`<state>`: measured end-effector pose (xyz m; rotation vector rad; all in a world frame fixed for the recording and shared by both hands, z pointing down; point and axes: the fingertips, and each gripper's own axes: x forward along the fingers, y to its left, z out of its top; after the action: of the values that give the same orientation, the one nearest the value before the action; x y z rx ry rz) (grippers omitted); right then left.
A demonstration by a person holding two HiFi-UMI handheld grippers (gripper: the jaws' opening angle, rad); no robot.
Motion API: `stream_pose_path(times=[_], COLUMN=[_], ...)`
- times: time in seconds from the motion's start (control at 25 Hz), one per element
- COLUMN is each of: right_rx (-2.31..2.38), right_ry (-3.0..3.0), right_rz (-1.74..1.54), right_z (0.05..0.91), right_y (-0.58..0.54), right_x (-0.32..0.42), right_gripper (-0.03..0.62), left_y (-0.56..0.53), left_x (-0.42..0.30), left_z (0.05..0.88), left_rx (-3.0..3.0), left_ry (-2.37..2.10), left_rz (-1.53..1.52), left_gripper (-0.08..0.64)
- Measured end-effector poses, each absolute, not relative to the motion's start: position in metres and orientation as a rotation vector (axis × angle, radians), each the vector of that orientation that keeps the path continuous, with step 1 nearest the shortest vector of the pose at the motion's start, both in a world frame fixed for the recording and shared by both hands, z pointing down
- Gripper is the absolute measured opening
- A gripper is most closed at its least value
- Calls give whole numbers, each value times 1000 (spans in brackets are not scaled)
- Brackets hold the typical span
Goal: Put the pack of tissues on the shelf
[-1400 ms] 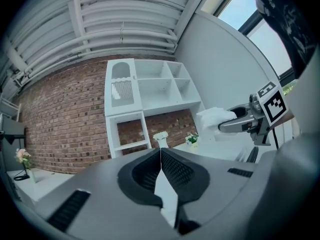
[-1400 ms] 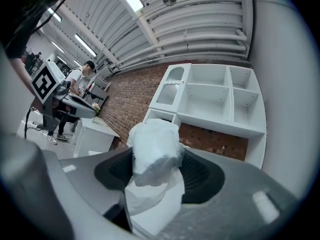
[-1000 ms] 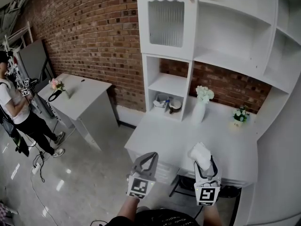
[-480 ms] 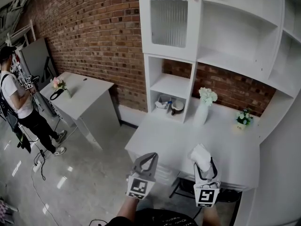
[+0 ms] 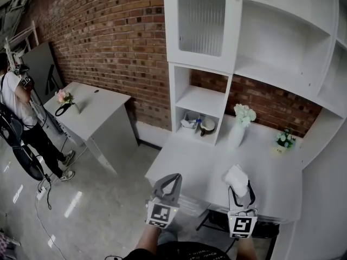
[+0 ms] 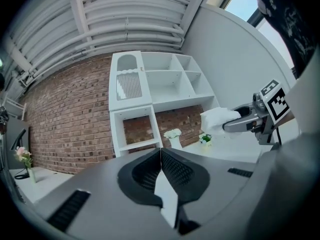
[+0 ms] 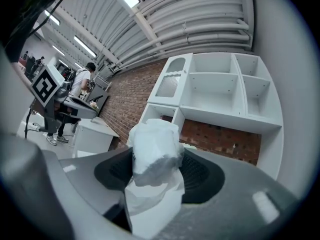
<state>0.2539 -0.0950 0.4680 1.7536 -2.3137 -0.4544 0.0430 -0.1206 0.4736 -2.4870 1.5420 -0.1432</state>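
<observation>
Right gripper [image 5: 240, 190] had pack of tissues [image 5: 236, 176] clamped, pack poking up past jaw tips, long axis roughly along jaws. Shelf [image 5: 201, 99] was ahead, up and bit left over desk [image 5: 206, 164], well apart, so reach probably needed to go forward. Left gripper [image 5: 171, 179] was pinched shut, empty, beside right one

Two grippers: left gripper [image 5: 174, 176], right gripper [image 5: 239, 185]. One pack of tissues [image 5: 236, 175]. One shelf unit [image 5: 282, 42]. Two tables: desk [image 5: 190, 164], side table [image 5: 95, 110]. Three lots of flowers: white bouquet [image 5: 244, 112], small potted plant [image 5: 285, 138], pink posy [image 5: 64, 96]. One person [image 5: 13, 99].
</observation>
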Motion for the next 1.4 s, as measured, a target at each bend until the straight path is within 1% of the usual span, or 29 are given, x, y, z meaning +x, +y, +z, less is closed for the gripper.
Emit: stream_pose_path(times=[0.52,0.88,1.4], right_rx=[1786,1828,1892], right_ry=[-2238,-2204,-2135], right_rz=[-458,-435,-441], right_z=[465,465,458], right_y=[-170,-221,-284], right_x=[230,195,151], right_gripper=[262,262,262], left_y=[-207,-273,-339], left_x=[8,-28,-62], left_z=[472,466,470], left_rx=[-2495,-2522,-2576], left_ry=[1495,1462,1371], left_rz=[-139,-98,-108], left_gripper=[11,11,11])
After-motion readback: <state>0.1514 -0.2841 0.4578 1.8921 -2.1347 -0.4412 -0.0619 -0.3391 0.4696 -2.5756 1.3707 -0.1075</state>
